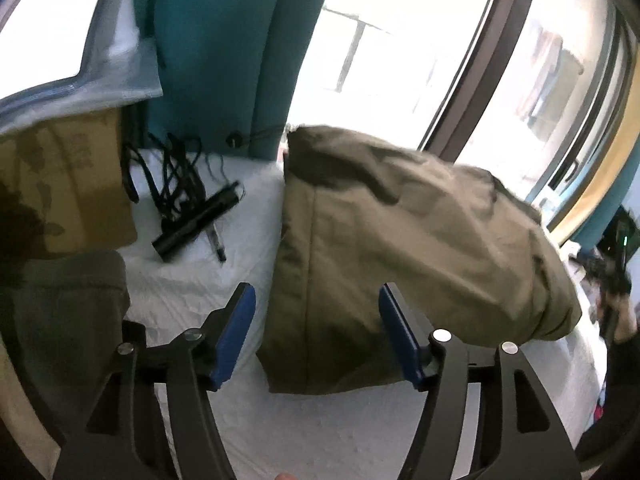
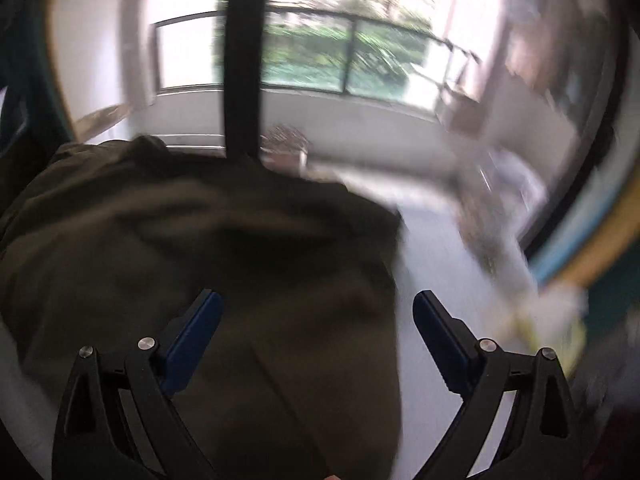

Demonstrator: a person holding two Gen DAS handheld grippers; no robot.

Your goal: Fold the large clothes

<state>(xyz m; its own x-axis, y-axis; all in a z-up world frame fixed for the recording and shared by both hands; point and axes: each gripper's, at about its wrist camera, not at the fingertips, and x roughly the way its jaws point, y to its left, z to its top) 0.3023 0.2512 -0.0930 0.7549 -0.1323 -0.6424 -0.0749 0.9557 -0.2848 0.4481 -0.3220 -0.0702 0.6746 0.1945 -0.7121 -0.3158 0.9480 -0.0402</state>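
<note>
Both your grippers stand wide with nothing held: the left gripper (image 1: 318, 332) straddles the near edge of the olive garment (image 1: 400, 240), the right gripper (image 2: 318, 340) hovers over its right side, probably because a fold has been laid. It lies on the white bed (image 1: 192, 280), long axis running from you toward the window (image 1: 400, 40).

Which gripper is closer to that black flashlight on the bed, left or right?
Left. The left gripper hangs open over the sheet, with the flashlight just ahead. The right gripper is open above the olive garment, flashlight out of view.
</note>
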